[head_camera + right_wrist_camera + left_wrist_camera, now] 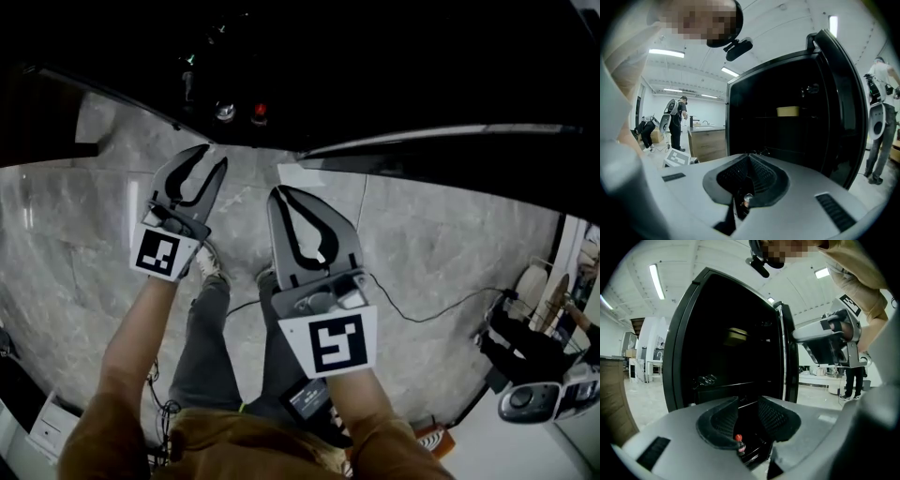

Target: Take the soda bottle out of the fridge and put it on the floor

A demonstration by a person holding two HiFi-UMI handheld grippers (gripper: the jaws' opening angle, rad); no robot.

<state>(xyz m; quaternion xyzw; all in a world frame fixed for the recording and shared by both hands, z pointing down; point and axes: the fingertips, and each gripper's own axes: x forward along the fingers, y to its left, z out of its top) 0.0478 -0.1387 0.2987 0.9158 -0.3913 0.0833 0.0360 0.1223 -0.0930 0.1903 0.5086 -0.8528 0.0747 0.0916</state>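
Observation:
The black fridge (375, 66) stands open and dark before me. Low inside it a soda bottle with a red cap (260, 112) stands beside a silvery-capped bottle (223, 111). The left gripper view catches the red-capped bottle (739, 444) through the gap of its jaws, still far off. My left gripper (212, 156) hangs over the floor short of the fridge, its jaws a little apart with nothing between them. My right gripper (279, 193) is beside it, nearer me, jaw tips together and empty. The silvery-capped bottle (747, 199) shows low in the right gripper view.
A yellow box (788, 111) sits on an upper fridge shelf. The grey marble floor (75, 253) carries a black cable (422, 316) and equipment (534, 375) at the right. My own feet (212, 265) stand under the grippers. People (677, 117) and a wooden counter (708, 140) are far behind.

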